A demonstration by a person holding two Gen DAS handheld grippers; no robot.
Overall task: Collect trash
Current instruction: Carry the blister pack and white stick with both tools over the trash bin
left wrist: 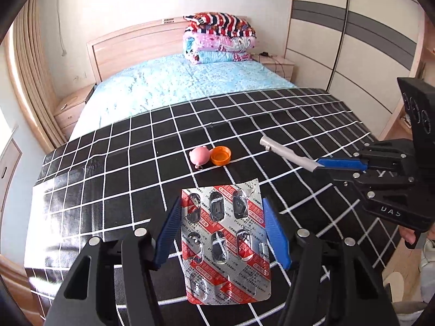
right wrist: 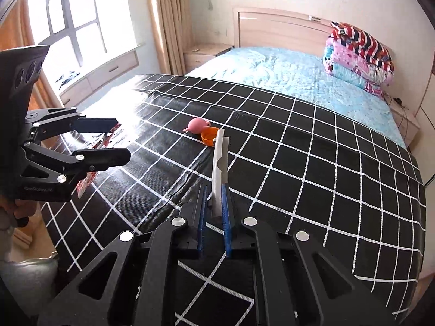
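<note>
My left gripper [left wrist: 221,203] is shut on a red and silver empty pill blister pack [left wrist: 227,241], held by its two long edges above the black grid cloth [left wrist: 108,179]; the pack also shows in the right wrist view [right wrist: 108,137]. My right gripper [right wrist: 214,190] is shut on a flat silver-grey tube-like wrapper [right wrist: 219,160], which sticks forward over the cloth; it also shows in the left wrist view [left wrist: 285,152]. An orange bottle cap [left wrist: 220,155] lies on the cloth beside a small pink pig toy [left wrist: 199,155].
The black grid cloth covers the near end of a bed with a light blue sheet [left wrist: 174,81]. Folded quilts [left wrist: 220,38] are stacked at the headboard. A wardrobe [left wrist: 353,40] stands on the right, nightstands flank the bed, and a window [right wrist: 68,27] is on the left.
</note>
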